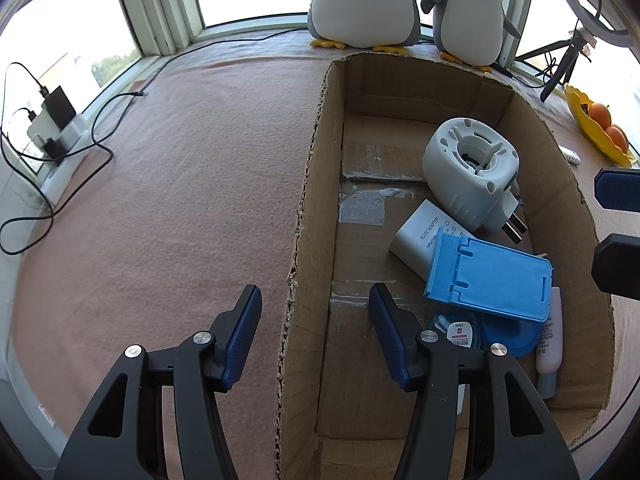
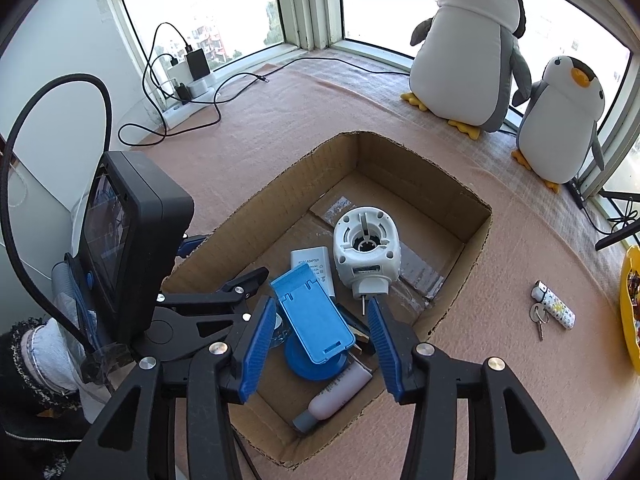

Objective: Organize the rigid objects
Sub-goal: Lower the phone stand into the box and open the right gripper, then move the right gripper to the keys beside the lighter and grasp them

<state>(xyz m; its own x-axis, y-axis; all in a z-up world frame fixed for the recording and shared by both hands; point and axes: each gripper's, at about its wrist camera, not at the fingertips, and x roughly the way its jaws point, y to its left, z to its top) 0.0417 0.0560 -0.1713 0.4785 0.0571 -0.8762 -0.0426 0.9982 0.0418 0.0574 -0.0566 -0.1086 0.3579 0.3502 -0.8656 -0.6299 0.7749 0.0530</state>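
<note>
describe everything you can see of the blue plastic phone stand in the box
The blue plastic phone stand is a flat rectangular panel with rounded corners, a hinged flap cut into its back and a small slot near one end. It lies tilted inside the brown cardboard box, one end resting on the white AC adapter block, the other over a round blue plastic piece. Neither tool touches it.

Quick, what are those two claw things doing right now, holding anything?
Left gripper: open, holding nothing, straddling the box wall.
Right gripper: open, holding nothing, above the blue stand in the box.
</note>
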